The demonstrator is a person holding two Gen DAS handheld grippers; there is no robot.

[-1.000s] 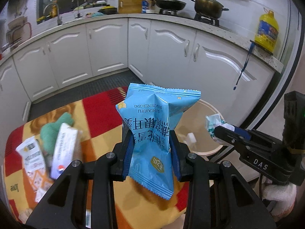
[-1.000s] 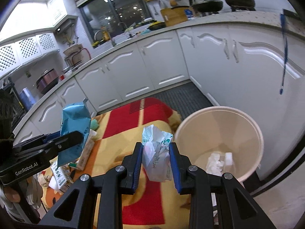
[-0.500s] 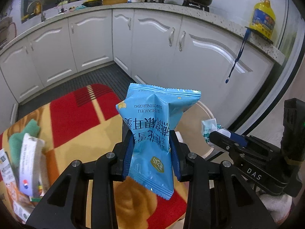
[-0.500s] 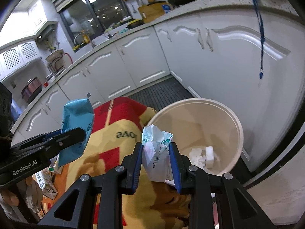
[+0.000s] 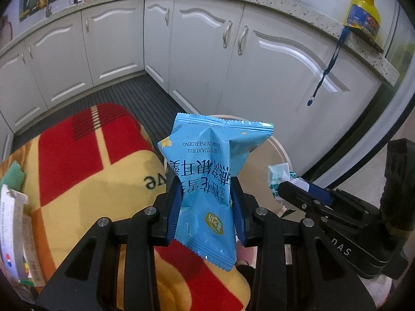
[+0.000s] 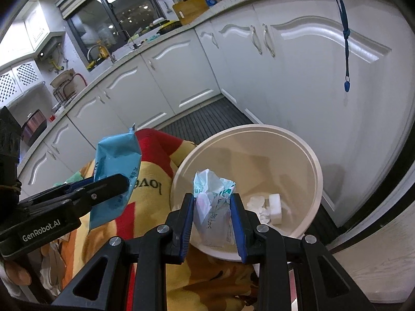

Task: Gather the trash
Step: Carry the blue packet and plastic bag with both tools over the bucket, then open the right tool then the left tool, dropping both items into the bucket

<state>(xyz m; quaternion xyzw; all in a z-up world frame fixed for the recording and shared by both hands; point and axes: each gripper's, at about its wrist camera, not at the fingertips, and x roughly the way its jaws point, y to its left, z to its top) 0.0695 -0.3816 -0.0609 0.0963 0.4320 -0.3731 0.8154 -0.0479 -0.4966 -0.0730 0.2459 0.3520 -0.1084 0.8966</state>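
Note:
My left gripper [image 5: 206, 202] is shut on a blue snack packet [image 5: 210, 171], held upright above the table's right end. The same blue snack packet [image 6: 116, 171] shows at the left of the right wrist view, clamped by the left gripper [image 6: 109, 189]. My right gripper [image 6: 212, 217] is shut on a crumpled white and green wrapper [image 6: 212, 202], held over the near rim of a cream waste bin [image 6: 313, 160]. That wrapper [image 5: 278, 176] and the right gripper [image 5: 288, 191] appear at the right of the left wrist view, with the bin [image 5: 280, 153] mostly hidden behind the packet.
White scraps [image 6: 269, 204] lie in the bin's bottom. A red and yellow cloth [image 5: 85, 160] covers the table, with a green sponge [image 5: 11, 176] and white packaging [image 5: 13, 233] at its left edge. White kitchen cabinets [image 5: 202, 51] stand behind, a dark floor mat [image 5: 124, 98] below them.
Both grippers have moved right and downward toward the bin, each still holding its item. The bin has grown larger in the right wrist view and the wrapper now sits over its rim.

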